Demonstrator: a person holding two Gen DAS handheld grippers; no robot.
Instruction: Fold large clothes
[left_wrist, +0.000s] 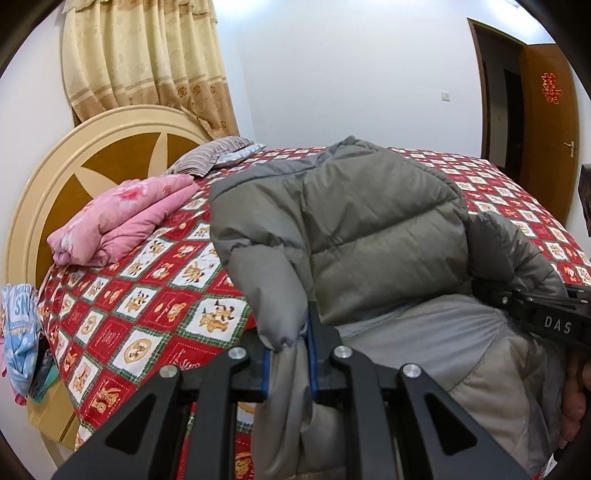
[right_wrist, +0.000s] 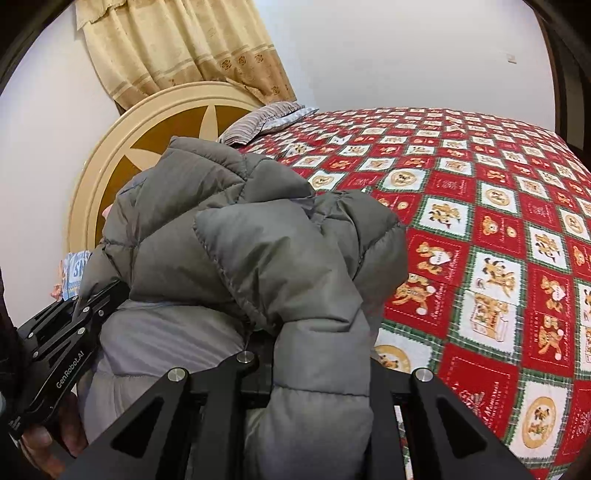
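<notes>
A grey-green puffer jacket (left_wrist: 369, 229) hangs bunched between both grippers above the bed. My left gripper (left_wrist: 288, 354) is shut on a fold of its edge, pinched between the blue pads (left_wrist: 312, 354). In the right wrist view the jacket (right_wrist: 258, 251) drapes over my right gripper (right_wrist: 314, 369), which is shut on the padded fabric; its fingertips are buried under the cloth. The right gripper's black body (left_wrist: 546, 317) shows at the right edge of the left wrist view. The left gripper (right_wrist: 66, 332) appears at the left of the right wrist view, with a hand around it.
The bed (left_wrist: 155, 295) wears a red, white and green checked cover (right_wrist: 480, 240). A folded pink quilt (left_wrist: 122, 218) and a striped pillow (left_wrist: 210, 155) lie near the round headboard (left_wrist: 92, 147). A curtain (left_wrist: 147, 59), a brown door (left_wrist: 546, 129) and hanging blue clothes (left_wrist: 20, 332) surround it.
</notes>
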